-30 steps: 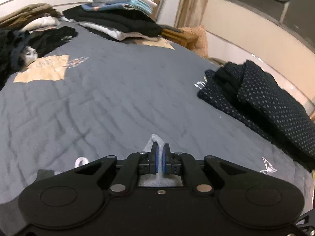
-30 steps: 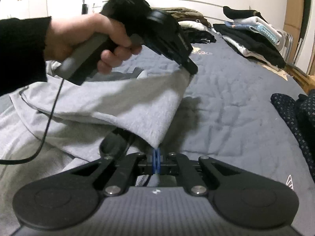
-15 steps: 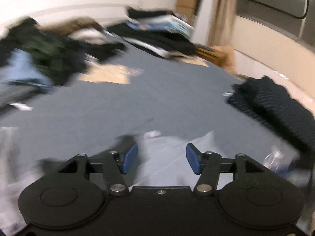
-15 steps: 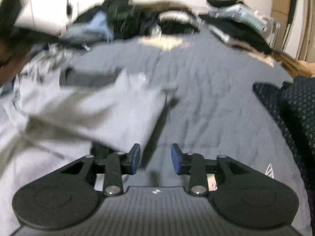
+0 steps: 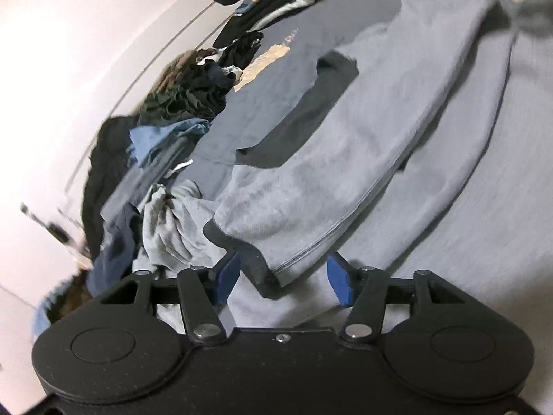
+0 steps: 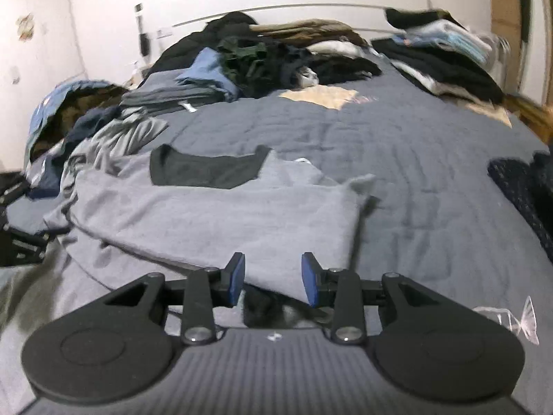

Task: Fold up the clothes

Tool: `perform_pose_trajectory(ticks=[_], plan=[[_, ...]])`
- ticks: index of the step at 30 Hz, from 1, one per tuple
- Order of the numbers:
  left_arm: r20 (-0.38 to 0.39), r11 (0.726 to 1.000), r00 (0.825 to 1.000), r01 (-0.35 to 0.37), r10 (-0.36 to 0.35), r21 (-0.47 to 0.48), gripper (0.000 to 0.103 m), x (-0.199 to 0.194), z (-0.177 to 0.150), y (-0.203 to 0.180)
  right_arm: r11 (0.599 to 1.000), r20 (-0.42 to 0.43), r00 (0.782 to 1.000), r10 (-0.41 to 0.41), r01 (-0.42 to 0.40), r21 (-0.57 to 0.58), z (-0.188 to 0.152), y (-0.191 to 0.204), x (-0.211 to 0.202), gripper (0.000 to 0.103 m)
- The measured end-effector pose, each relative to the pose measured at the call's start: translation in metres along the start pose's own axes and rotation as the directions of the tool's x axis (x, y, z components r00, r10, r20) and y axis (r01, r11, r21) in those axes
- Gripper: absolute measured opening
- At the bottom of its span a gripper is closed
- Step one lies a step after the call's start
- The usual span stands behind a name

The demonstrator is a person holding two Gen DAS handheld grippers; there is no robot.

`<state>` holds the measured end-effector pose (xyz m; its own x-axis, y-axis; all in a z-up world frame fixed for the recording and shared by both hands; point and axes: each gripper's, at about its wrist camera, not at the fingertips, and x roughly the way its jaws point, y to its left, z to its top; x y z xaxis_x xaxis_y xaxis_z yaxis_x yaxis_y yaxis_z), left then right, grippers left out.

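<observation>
A light grey garment [image 6: 221,214] with a dark collar [image 6: 204,169] lies partly folded on the grey-blue bed cover [image 6: 414,159]. In the left wrist view the same garment [image 5: 345,159] fills the middle, one folded layer with a dark-edged hem [image 5: 255,266] on top. My left gripper [image 5: 283,278] is open and empty, just over that hem. My right gripper [image 6: 273,278] is open and empty, just above the garment's near edge.
A heap of unsorted dark and blue clothes [image 6: 242,55] lies at the head of the bed, also seen in the left wrist view [image 5: 172,110]. Folded stacks [image 6: 446,58] sit far right. A dotted navy garment [image 6: 522,186] lies at the right edge.
Both grippers opened and let go of the grey garment, which has dropped flat onto the bed. The left gripper swung round to face the garment and the clothes heap.
</observation>
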<state>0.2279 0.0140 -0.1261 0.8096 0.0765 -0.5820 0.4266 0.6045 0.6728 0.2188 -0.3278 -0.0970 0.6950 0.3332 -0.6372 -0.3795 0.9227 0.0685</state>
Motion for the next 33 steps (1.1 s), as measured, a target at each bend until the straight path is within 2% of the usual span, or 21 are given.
perform_pose_trajectory(ticks=[2, 5, 6, 7, 9, 12, 14, 17, 20, 21, 22, 23, 25, 27, 29, 30, 32, 33], plan=[[-0.003, 0.998, 1.0, -0.022, 0.022, 0.053, 0.05, 0.012, -0.006, -0.004, 0.999, 0.006, 1.0, -0.006, 0.006, -0.036, -0.001, 0.011, 0.003, 0.035], [-0.001, 0.988, 0.999, -0.041, 0.042, 0.147, 0.019, 0.028, -0.013, -0.011, 0.995, -0.016, 0.998, -0.053, 0.051, -0.088, -0.005, 0.015, 0.015, 0.035], [0.0, 0.983, 0.999, -0.048, 0.049, 0.179, 0.016, 0.033, -0.015, -0.014, 0.993, -0.026, 0.997, -0.069, 0.066, -0.098, -0.007, 0.015, 0.019, 0.035], [0.004, 0.98, 0.999, -0.044, 0.044, 0.195, 0.008, 0.034, -0.017, -0.014, 0.992, -0.037, 0.996, -0.084, 0.08, -0.098, -0.009, 0.013, 0.023, 0.035], [0.023, 0.98, 0.999, -0.043, 0.039, 0.194, 0.005, 0.032, -0.019, -0.009, 0.989, -0.06, 0.992, -0.115, 0.109, -0.097, -0.013, 0.009, 0.031, 0.035], [0.084, 0.984, 0.993, -0.094, 0.083, 0.15, 0.005, 0.007, -0.021, 0.01, 0.983, -0.07, 0.984, -0.166, 0.159, -0.093, -0.015, 0.004, 0.034, 0.035], [0.102, 0.982, 0.988, -0.127, 0.113, 0.14, 0.005, -0.006, -0.026, 0.021, 0.984, -0.069, 0.984, -0.161, 0.155, -0.09, -0.014, 0.003, 0.031, 0.035], [0.056, 0.981, 0.99, -0.135, 0.128, 0.14, 0.005, -0.004, -0.034, 0.031, 0.989, -0.07, 0.991, -0.116, 0.109, -0.098, -0.009, 0.008, 0.022, 0.035], [-0.036, 0.991, 0.997, -0.062, 0.067, 0.119, 0.011, 0.011, -0.037, 0.027, 0.989, -0.1, 0.989, -0.111, 0.1, -0.109, -0.01, 0.008, 0.023, 0.035], [-0.063, 0.993, 0.997, -0.04, 0.047, 0.109, 0.017, 0.015, -0.038, 0.026, 0.988, -0.116, 0.986, -0.117, 0.104, -0.113, -0.011, 0.007, 0.025, 0.035], [-0.065, 0.995, 0.997, -0.032, 0.038, 0.092, 0.029, 0.014, -0.038, 0.024, 0.987, -0.131, 0.984, -0.123, 0.107, -0.117, -0.013, 0.006, 0.027, 0.035], [-0.06, 0.998, 0.998, -0.023, 0.026, 0.055, 0.036, 0.011, -0.038, 0.026, 0.986, -0.147, 0.981, -0.128, 0.111, -0.122, -0.014, 0.005, 0.029, 0.035], [-0.037, 1.0, 0.999, -0.013, 0.012, -0.023, 0.06, 0.003, -0.038, 0.033, 0.984, -0.17, 0.975, -0.147, 0.126, -0.124, -0.017, 0.0, 0.032, 0.035], [-0.005, 0.99, 1.0, 0.011, -0.012, -0.143, 0.061, -0.011, -0.034, 0.045, 0.981, -0.184, 0.968, -0.172, 0.152, -0.119, -0.02, -0.007, 0.033, 0.035], [0.041, 0.96, 0.997, 0.075, -0.066, -0.269, 0.061, -0.028, -0.028, 0.053, 0.982, -0.17, 0.969, -0.18, 0.166, -0.093, -0.017, -0.014, 0.028, 0.035], [0.079, 0.938, 0.991, 0.132, -0.112, -0.321, 0.061, -0.037, -0.022, 0.052, 0.983, -0.154, 0.973, -0.174, 0.164, -0.08, -0.015, -0.015, 0.025, 0.035], [0.154, 0.884, 0.968, 0.242, -0.196, -0.399, 0.061, -0.053, -0.009, 0.044, 0.987, -0.125, 0.98, -0.157, 0.15, -0.063, -0.012, -0.015, 0.02, 0.035], [0.193, 0.854, 0.951, 0.302, -0.24, -0.425, 0.061, -0.057, 0.001, 0.035, 0.987, -0.108, 0.983, -0.149, 0.142, -0.074, -0.012, -0.012, 0.019, 0.035]])
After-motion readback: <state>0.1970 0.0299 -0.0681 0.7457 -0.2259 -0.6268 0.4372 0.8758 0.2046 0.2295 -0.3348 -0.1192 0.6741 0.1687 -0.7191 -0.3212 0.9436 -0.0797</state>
